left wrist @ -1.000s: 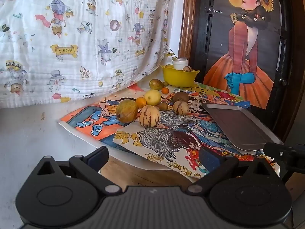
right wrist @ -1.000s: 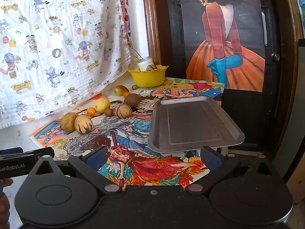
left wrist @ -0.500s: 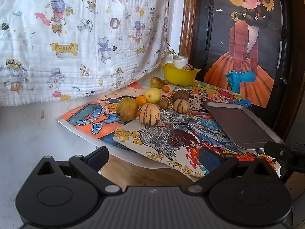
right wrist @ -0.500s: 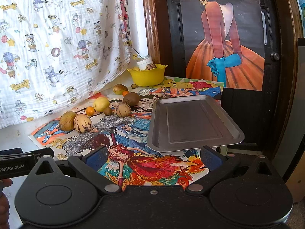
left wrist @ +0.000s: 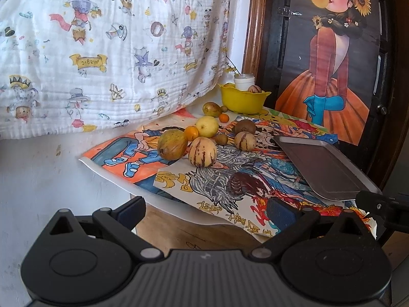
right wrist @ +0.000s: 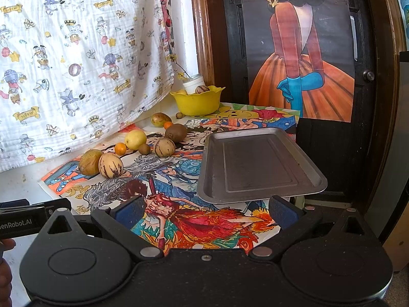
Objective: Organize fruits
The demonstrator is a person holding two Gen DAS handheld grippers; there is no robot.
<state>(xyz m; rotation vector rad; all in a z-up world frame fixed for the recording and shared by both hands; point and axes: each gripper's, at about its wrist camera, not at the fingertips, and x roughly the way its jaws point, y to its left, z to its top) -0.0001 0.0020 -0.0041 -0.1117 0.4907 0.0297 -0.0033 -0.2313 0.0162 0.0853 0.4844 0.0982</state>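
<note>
Several fruits lie loose on the picture-covered table: a green-brown mango (left wrist: 171, 147) (right wrist: 90, 162), two striped melons (left wrist: 202, 151) (right wrist: 110, 165) (left wrist: 245, 141) (right wrist: 165, 147), a yellow lemon (left wrist: 207, 126) (right wrist: 135, 139), small oranges (left wrist: 191, 132) (right wrist: 120, 148) and kiwis (left wrist: 245, 127) (right wrist: 175, 132). An empty grey metal tray (left wrist: 324, 168) (right wrist: 258, 165) rests at the table's right. A yellow bowl (left wrist: 242, 100) (right wrist: 197, 102) at the back holds a striped fruit. My left gripper (left wrist: 204, 208) and right gripper (right wrist: 204, 211) both stand open and empty, short of the table's front edge.
A cartoon-print white cloth (left wrist: 102, 51) hangs behind the table on the left. A dark door with a painted girl poster (right wrist: 301, 51) stands behind the tray. A white jar (right wrist: 193, 84) sits behind the bowl. The other gripper's body shows at each view's edge.
Both views have crept slightly forward toward the table; the fruits and tray have not moved, and both grippers stay open.
</note>
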